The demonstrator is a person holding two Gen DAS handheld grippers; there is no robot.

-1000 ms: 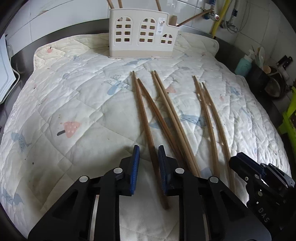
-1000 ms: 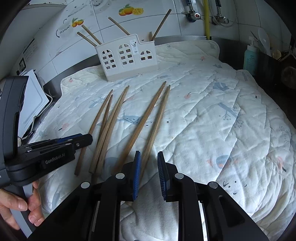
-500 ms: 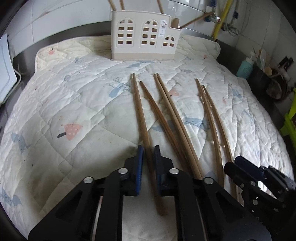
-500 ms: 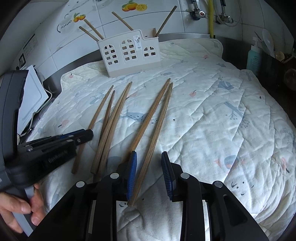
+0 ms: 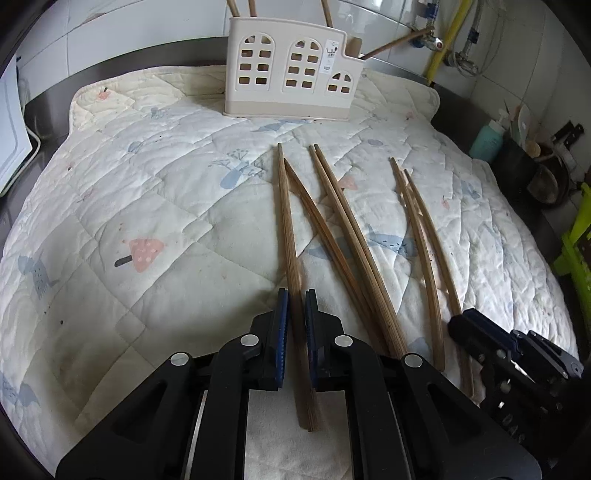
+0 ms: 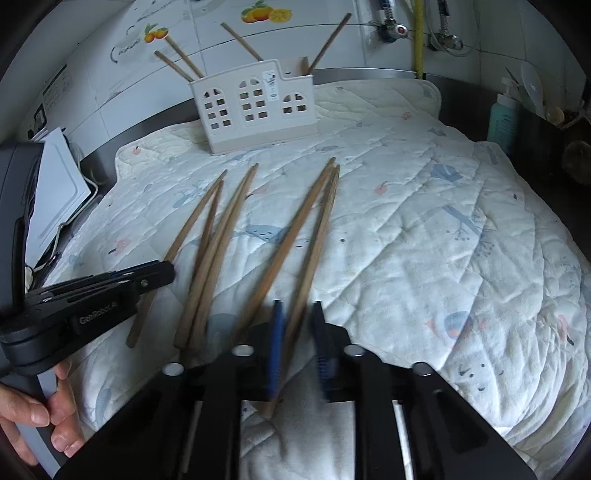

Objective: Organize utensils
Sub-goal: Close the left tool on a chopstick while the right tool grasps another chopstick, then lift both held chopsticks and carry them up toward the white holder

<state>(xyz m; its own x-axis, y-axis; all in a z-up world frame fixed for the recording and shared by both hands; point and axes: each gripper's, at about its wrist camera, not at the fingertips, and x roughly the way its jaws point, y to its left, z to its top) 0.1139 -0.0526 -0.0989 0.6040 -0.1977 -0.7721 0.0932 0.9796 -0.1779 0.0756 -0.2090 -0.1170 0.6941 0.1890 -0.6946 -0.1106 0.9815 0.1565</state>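
The left hand-held black gripper with blue pads [image 5: 294,325] lies low over the quilt, pointing toward the back wall, its two fingers pressed against the sides of the leftmost long brown wooden chopstick [image 5: 290,236], which runs between them and out past the fingertips. A second earlier these fingers stood apart just left of that stick; they have since slid over it and narrowed onto it. The person's bare hand [image 6: 35,417] grips the left tool's handle at the lower left of the right wrist view.

The right black gripper with blue pads [image 6: 298,332] is blurred, its fingers spread apart, straddling the rightmost wooden chopstick [image 6: 314,254] without clamping it. Earlier its fingers were closer together and the stick lay just left of them.

Six chopsticks lie side by side in three loose pairs on the cream quilted mat with mushroom prints [image 5: 147,221]. Behind them stands a cream plastic utensil holder with arched window cut-outs [image 5: 291,79], with more sticks leaning inside. White tiled wall with fruit stickers [image 6: 264,14], a yellow pipe [image 5: 443,40] and a teal bottle [image 5: 487,138] lie beyond.
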